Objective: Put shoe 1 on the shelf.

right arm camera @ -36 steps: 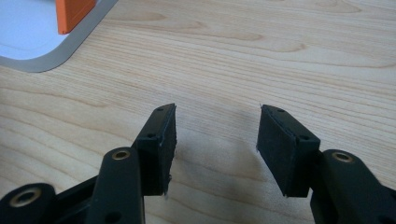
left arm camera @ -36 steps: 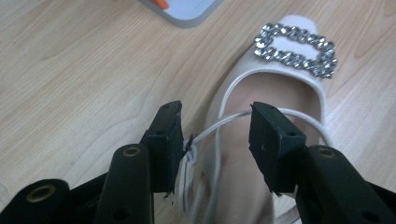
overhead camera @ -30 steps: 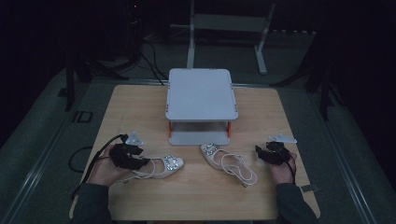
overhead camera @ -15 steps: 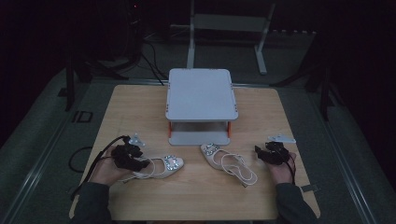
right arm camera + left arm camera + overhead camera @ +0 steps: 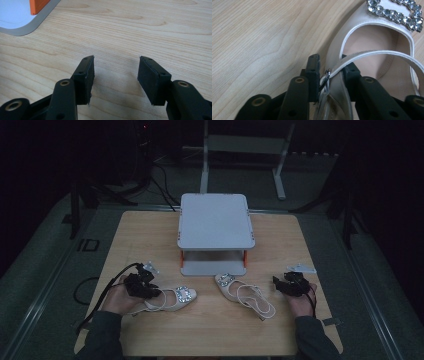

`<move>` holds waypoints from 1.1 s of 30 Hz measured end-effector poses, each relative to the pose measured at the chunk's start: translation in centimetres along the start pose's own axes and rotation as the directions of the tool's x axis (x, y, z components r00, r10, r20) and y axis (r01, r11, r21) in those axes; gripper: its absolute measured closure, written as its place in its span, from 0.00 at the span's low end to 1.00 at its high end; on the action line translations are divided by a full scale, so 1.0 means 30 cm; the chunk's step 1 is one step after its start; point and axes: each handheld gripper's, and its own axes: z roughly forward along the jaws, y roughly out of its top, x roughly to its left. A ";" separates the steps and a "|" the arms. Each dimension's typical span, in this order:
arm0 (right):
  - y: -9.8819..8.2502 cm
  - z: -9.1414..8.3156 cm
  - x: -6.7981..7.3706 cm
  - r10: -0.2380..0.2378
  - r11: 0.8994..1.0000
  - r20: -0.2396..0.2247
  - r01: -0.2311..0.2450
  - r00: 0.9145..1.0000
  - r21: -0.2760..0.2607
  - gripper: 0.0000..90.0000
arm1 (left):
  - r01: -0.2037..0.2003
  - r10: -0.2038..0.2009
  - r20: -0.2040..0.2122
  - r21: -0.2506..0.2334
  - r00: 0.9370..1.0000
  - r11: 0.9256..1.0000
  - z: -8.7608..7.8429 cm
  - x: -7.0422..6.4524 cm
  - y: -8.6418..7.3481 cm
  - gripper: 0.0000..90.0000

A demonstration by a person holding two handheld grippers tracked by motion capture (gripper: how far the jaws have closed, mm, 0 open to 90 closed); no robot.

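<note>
Tongs (image 5: 115,75) with jaws apart above bare wooden table (image 5: 150,27); grey stand base (image 5: 27,26), orange post (image 5: 37,5), upper left

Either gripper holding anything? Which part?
Left gripper is shut on the left sandal's side wall by the strap buckle. Right gripper is open over bare table.

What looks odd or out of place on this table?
Nothing is spilled or broken. The two sandals aren't paired neatly: the right sandal lies askew, straps sprawled loose, while the left tongs pinch the left sandal by its side strap. The right tongs are open over bare table.
</note>
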 end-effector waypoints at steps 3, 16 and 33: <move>-0.001 0.000 -0.002 0.001 1.000 0.000 -0.001 1.000 -0.002 0.52 | 0.015 -0.015 0.001 -0.005 1.000 1.000 -0.003 -0.001 -0.003 0.86; -0.003 0.001 -0.008 0.006 1.000 0.000 -0.006 1.000 0.000 0.52 | 0.141 -0.143 -0.027 -0.061 0.989 0.988 -0.051 0.043 -0.043 0.90; -0.005 0.005 -0.009 0.005 1.000 0.000 -0.005 1.000 0.004 0.52 | 0.384 -0.394 -0.032 -0.161 0.919 0.909 -0.096 0.136 -0.117 0.91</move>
